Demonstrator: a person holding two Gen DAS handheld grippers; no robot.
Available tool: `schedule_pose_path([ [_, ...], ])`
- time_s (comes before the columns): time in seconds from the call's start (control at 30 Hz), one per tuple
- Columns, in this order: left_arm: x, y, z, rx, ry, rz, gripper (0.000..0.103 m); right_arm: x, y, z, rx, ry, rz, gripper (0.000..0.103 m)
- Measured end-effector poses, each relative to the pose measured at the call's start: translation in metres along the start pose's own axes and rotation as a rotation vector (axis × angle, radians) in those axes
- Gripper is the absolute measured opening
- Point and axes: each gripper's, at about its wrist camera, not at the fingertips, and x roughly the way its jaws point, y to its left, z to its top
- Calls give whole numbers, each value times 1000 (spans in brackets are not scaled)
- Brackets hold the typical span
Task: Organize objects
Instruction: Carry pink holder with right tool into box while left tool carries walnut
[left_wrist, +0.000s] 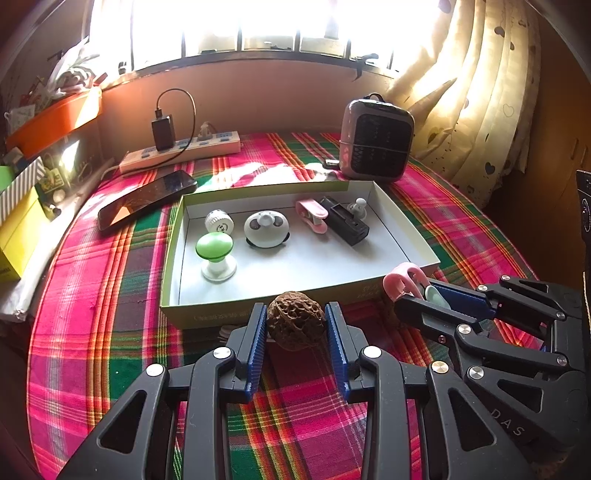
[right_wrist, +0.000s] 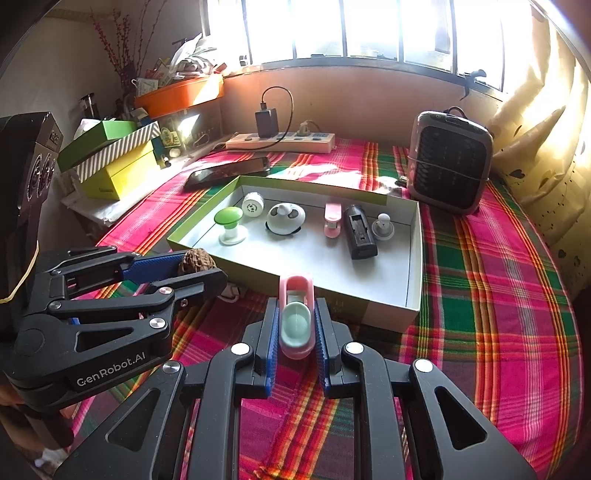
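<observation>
A: Left gripper (left_wrist: 295, 325) — what's it gripping?
B: Its jaws are pinching a walnut (left_wrist: 295, 325), part open, just in front of the shallow box (left_wrist: 406, 240).
A: Right gripper (right_wrist: 297, 332)?
B: Jaws are squeezing tight on a pink clip (right_wrist: 296, 317) — hovering near the box's front edge, above the plaid cloth (right_wrist: 498, 277).

You get hard daylight from the barred window (left_wrist: 258, 29) at the far side, blown out to white. It streaks glare across the pink-and-green plaid tablecloth (left_wrist: 92, 295), while the near corners go dark and the fisheye bends every edge.
</observation>
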Motion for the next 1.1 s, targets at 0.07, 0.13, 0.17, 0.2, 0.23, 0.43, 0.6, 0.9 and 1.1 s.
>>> schedule_pose_path([
  [0.07, 0, 1, 2, 0, -2, 1, 30, 1, 0, 1, 0, 0, 0, 18],
  [0.13, 1, 1, 3, 0, -4, 0, 30, 1, 0, 2, 1, 0, -1, 18],
  [0.17, 1, 2, 4, -1, -4, -1, 30, 2, 0, 4, 2, 0, -1, 18],
  [0.2, 1, 3, 5, -1, -5, -3, 30, 2, 0, 5, 1, 0, -2, 18],
  [0.23, 2, 3, 6, -1, -5, -3, 30, 3, 0, 7, 0, 0, -2, 18],
  [0.43, 5, 7, 13, -7, -10, -2, 30, 8, -1, 15, -5, -1, -2, 18],
  [0.6, 8, 8, 20, 0, -18, -5, 30, 12, -2, 21, -5, -3, -5, 18],
  [0.9, 16, 13, 29, 7, -19, 2, 30, 21, -9, 30, 9, 0, -11, 18],
  [1.1, 25, 20, 35, -3, -13, -13, 30, 31, -17, 38, 24, 13, -11, 18],
])
